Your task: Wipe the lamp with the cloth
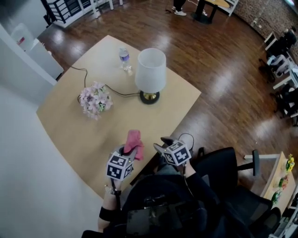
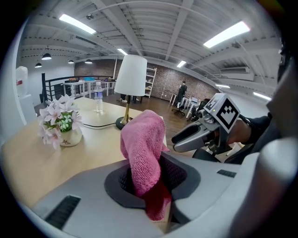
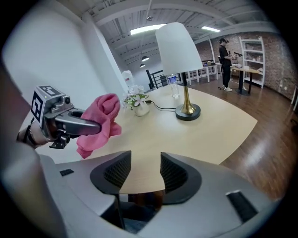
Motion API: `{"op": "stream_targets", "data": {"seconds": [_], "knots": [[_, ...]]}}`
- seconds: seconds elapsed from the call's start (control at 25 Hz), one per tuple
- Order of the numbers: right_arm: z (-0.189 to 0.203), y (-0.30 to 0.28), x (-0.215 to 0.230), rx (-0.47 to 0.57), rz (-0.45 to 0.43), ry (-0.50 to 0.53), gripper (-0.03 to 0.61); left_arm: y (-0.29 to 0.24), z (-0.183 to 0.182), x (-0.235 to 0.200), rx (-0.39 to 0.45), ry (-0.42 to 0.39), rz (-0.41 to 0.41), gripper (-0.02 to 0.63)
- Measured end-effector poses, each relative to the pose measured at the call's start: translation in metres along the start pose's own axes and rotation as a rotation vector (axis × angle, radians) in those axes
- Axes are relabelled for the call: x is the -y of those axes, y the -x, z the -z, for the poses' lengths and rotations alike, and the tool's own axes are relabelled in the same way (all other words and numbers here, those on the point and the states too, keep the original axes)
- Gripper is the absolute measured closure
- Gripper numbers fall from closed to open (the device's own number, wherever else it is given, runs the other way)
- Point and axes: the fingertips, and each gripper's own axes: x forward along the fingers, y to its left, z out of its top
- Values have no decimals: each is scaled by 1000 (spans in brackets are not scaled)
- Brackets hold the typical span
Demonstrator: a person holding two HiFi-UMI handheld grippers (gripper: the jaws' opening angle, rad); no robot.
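Jaws of the left gripper [image 1: 132, 151] pinch a pink terry cloth [image 2: 143, 148]; those of the right gripper [image 1: 160, 145] stand wide apart, empty. The white-shaded brass lamp [image 1: 150, 69] stands at twelve o'clock on the pale wooden surface [image 1: 84, 135]. Only the gripper views show ceiling strip lights [image 2: 74, 23]; print on the white flower pot [image 2: 68, 138] is unreadable.

Person [image 1: 179, 8] cut off at top edge

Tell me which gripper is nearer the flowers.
Left. The left gripper, shut on the pink cloth, is over the table edge on the side of the flowers; the right gripper, open and empty, is beside it, farther off.
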Motion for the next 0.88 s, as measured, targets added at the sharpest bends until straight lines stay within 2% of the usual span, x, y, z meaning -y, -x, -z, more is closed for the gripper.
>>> {"op": "stream_targets", "data": {"seconds": [0.08,0.12,0.16,0.36,0.52,0.88], "knots": [[-2,5,-2,7,7,25,379,0,-3,4,10,-9,3,528],[-5,6,-2,16,11,36,415,0,-5,4,15,-9,0,528],[-7,7,-2,21,10,50,569,1,-5,4,19,-2,-5,528],[-14,5,-5,-11,-75,118,575,1,-17,-4,54,66,-54,528],[-34,7,1,-14,-136,174,575,-5,-41,-11,74,85,-110,528],[-60,7,52,-72,-240,230,575,-47,-92,-20,104,158,-199,528]]}}
